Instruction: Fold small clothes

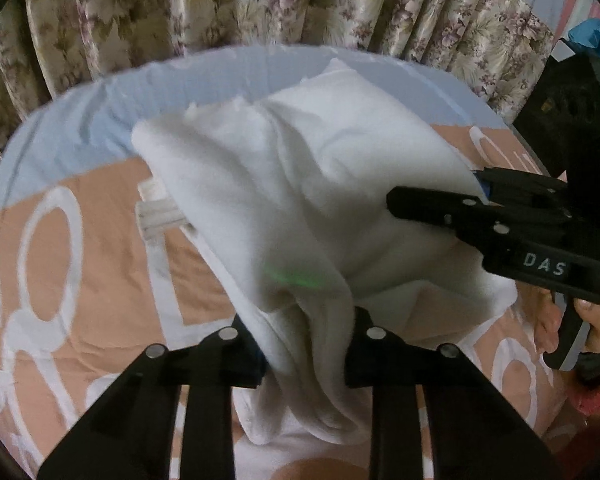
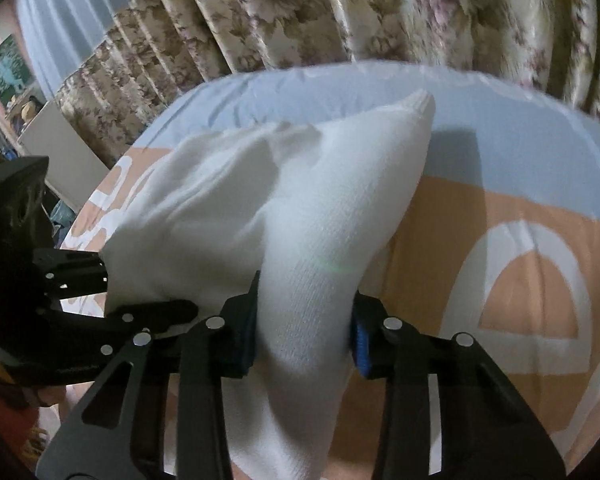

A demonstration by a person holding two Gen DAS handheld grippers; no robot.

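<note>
A white knit garment (image 1: 300, 160) hangs bunched above the bed. In the left wrist view my left gripper (image 1: 306, 356) is shut on its near edge, the cloth squeezed between both fingers. My right gripper (image 1: 452, 190), black with "DAS" on it, comes in from the right and pinches the garment's right edge. In the right wrist view the same garment (image 2: 292, 184) runs down between the blue pads of my right gripper (image 2: 304, 340), which press on it. My left gripper (image 2: 140, 292) grips the cloth at the left. The garment's far corner points up.
The bed cover (image 1: 100, 280) is peach and pale blue with large white letters. A white ribbed strip (image 1: 156, 216) lies on it under the garment. Floral curtains (image 1: 260, 0) hang behind the bed. A person's hand (image 1: 580, 320) holds the right gripper.
</note>
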